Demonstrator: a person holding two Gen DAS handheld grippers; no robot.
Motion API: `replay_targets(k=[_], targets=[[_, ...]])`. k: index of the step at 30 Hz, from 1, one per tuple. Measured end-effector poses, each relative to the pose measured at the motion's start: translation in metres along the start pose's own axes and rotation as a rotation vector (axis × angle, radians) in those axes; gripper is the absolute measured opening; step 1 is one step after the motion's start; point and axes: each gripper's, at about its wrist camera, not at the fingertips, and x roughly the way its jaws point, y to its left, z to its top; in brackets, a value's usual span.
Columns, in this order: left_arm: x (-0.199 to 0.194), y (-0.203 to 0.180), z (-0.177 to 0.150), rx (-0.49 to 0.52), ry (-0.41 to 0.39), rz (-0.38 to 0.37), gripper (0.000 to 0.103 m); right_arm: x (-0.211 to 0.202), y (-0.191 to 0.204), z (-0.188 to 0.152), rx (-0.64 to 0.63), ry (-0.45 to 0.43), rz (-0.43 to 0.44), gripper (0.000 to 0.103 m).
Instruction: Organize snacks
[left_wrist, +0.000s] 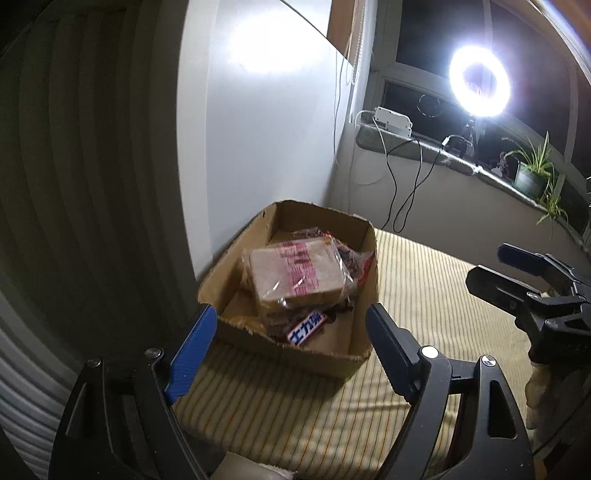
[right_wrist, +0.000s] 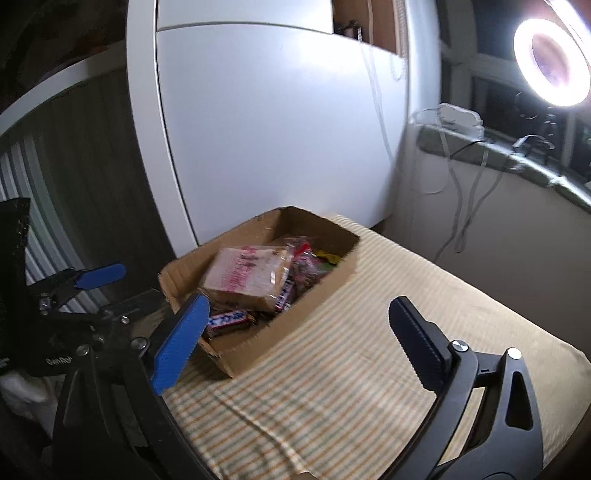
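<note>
An open cardboard box (left_wrist: 236, 258) (right_wrist: 295, 325) stands on a striped cloth, holding snacks. A bagged slice of bread (left_wrist: 295, 275) (right_wrist: 247, 280) lies on top. A chocolate bar in a brown, white and blue wrapper (left_wrist: 308, 326) (right_wrist: 225, 319) rests near the box's front wall, with several other wrappers beneath and behind. My left gripper (left_wrist: 290, 312) (right_wrist: 142, 281) hovers open over the box's near end with nothing between its fingers. My right gripper (right_wrist: 299, 302) (left_wrist: 487, 264) is open and empty, to the right of the box above the cloth.
The striped cloth (left_wrist: 424, 295) (right_wrist: 369, 369) covers the surface around the box. A white panel (left_wrist: 266, 129) rises right behind the box. A bright ring light (left_wrist: 480, 83), a windowsill with hanging cables (left_wrist: 406, 177) and a potted plant (left_wrist: 532, 173) lie at the far right.
</note>
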Motion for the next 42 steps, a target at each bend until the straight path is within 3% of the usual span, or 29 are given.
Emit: replay_targets(k=[6,10,42], targets=[[-0.006,-0.002,-0.01,0.001,-0.013,0.015,0.085,-0.008,0.005,-0.023,-0.03,0.006,-0.077,0.1],[-0.011,-0.004,-0.011,0.009,-0.041,0.032,0.091,-0.008,0.005,-0.032,-0.025,0.018,-0.078,0.1],[-0.013,-0.009,-0.016,0.056,-0.02,0.088,0.093,-0.007,-0.003,-0.042,0.002,0.024,-0.103,0.1]])
